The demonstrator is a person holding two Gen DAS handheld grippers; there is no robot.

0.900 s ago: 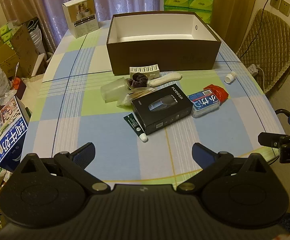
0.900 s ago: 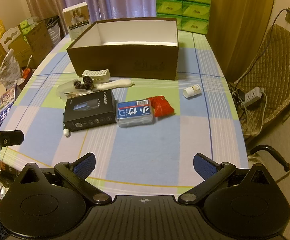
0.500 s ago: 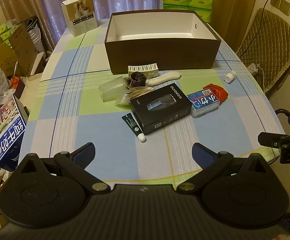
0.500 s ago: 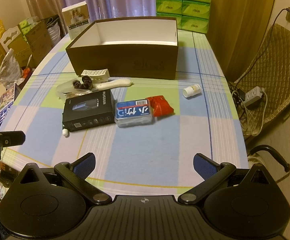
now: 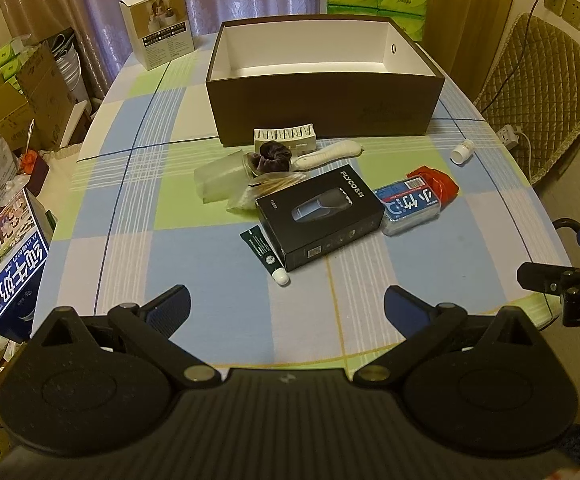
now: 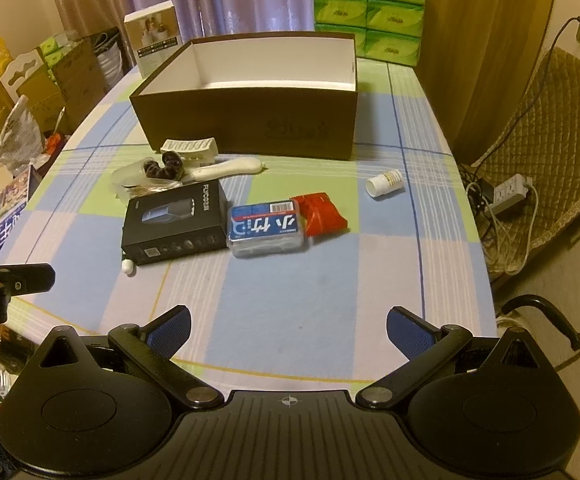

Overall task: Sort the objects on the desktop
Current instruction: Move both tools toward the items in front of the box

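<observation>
An empty brown box (image 5: 321, 116) (image 6: 250, 128) with a white inside stands at the back of the checked table. In front of it lie a black shaver box (image 5: 321, 216) (image 6: 176, 222), a blue tissue pack (image 5: 409, 205) (image 6: 266, 229), a red packet (image 5: 435, 181) (image 6: 321, 212), a small white bottle (image 5: 462, 152) (image 6: 383, 184), a green tube (image 5: 264, 252), a dark scrunchie (image 5: 274, 158) (image 6: 166, 166), a white ridged holder (image 5: 286, 138) and a white handle (image 5: 327, 154) (image 6: 226, 168). My left gripper (image 5: 288, 310) and right gripper (image 6: 288, 326) hover open over the near table edge, holding nothing.
A white carton (image 5: 158, 26) stands at the far left corner of the table. Green tissue packs (image 6: 369, 8) are stacked behind the brown box. A padded chair (image 6: 545, 128) and a power strip (image 6: 507, 194) are to the right. Boxes and bags (image 5: 14, 112) crowd the floor on the left.
Both views have shifted slightly: the objects sit a little further left and higher in frame. Nothing on the table has moved and both grippers stay open.
</observation>
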